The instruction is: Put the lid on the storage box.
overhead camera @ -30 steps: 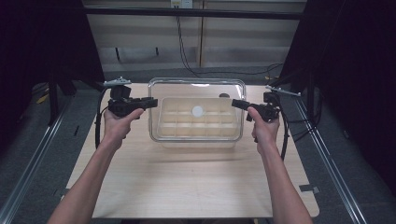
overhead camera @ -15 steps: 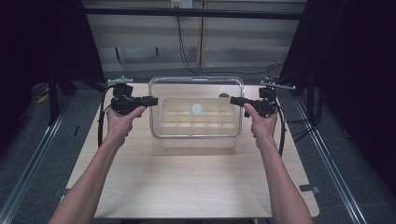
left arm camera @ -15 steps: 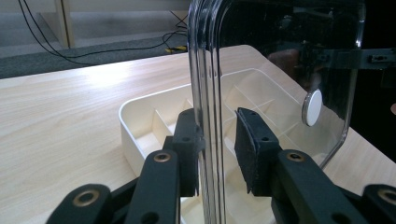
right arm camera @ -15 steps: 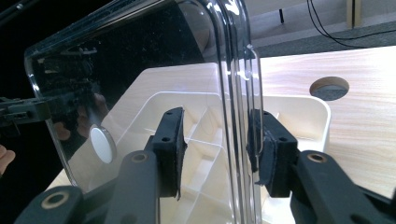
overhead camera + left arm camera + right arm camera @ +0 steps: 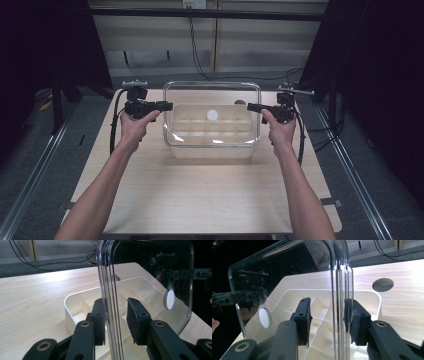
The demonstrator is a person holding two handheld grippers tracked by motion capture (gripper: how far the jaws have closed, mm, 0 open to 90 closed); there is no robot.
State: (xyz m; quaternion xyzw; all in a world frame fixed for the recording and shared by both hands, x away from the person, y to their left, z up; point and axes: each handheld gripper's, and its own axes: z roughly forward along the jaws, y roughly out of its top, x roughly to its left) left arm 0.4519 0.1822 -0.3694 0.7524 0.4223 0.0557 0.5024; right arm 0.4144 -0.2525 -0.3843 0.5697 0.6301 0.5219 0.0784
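Light wood-grain table (image 5: pixel 200 195) with a round hole (image 5: pixel 383 284) near one edge. Grey carpeted floor (image 5: pixel 35 165) around it, metal rails (image 5: pixel 30 175) either side. Black curtains (image 5: pixel 45 45) left and right. Pale panelled back wall (image 5: pixel 250 40), black cables (image 5: pixel 197 50) hanging down. Lit from overhead.

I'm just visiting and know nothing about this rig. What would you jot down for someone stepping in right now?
Left gripper: fingers straddle the left edge of the clear lid. They have just been opening, and a gap shows beside one finger, so there is no firm grip.
Right gripper: fingers straddle the lid's right edge, also with a gap on one side.
Things: the lid stands on edge over the cream divided tray at the far middle of the table.
Done: lid brought to the tray.
Left: probably lay it flat on the tray, then draw both grippers away.
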